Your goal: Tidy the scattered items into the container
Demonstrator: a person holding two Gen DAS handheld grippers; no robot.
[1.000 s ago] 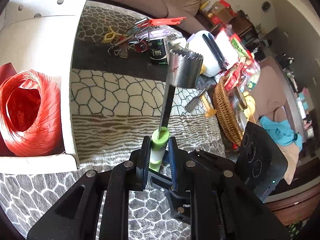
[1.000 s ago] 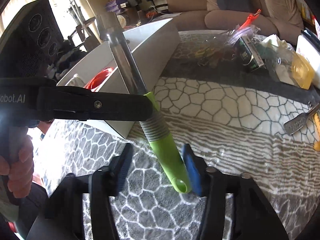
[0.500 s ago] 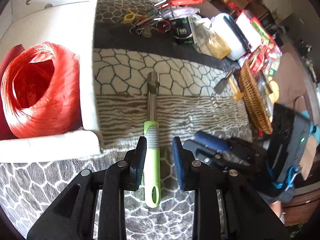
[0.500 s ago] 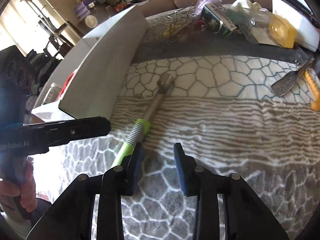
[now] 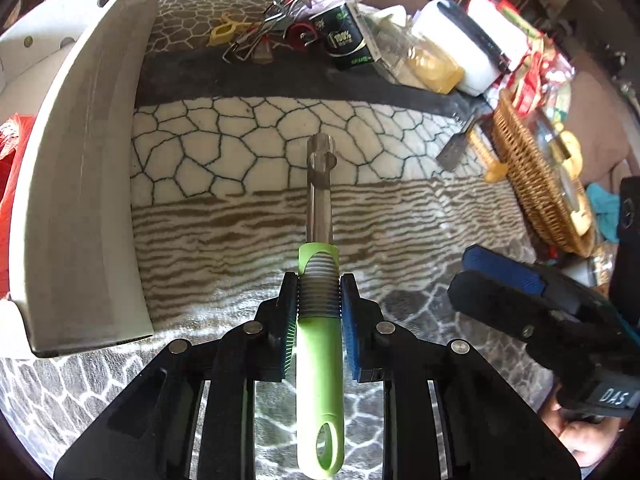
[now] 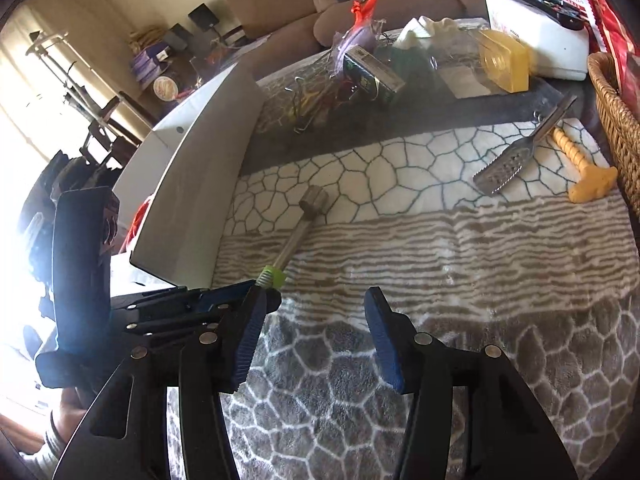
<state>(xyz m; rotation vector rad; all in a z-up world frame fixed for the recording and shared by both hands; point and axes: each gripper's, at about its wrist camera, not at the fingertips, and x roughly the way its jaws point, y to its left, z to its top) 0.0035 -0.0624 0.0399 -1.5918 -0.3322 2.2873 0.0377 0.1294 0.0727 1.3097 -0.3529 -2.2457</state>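
Landmark: white container point(image 5: 84, 184), standing on the patterned surface point(image 5: 224, 240).

Left gripper point(image 5: 319, 312) — fingers clenched on the ribbed grip of the green-handled tool point(image 5: 320, 332), pads pressed to both sides. The tool appears to lie flat on the surface just beside the container's near wall, its steel shaft and socket-like head pointing away from the camera. Whether it has lifted clear cannot be told from these views.

Right gripper point(image 6: 316, 336) — fingers released, spread wide, holding nothing; it sits on the far side of the tool from the container, just beside the left gripper.

Step in hand, by my reading: pick-up of the green-handled tool for transfer. A red twine ball point(image 5: 10, 160) already shows inside the container.

Next move calls for a lift high enough to clear the container wall, then a swing across it and a release inside.

Remaining items farther from the container: metal grater point(image 6: 516, 160), yellow-handled tool point(image 6: 580, 168), clutter of clips point(image 5: 260, 36).
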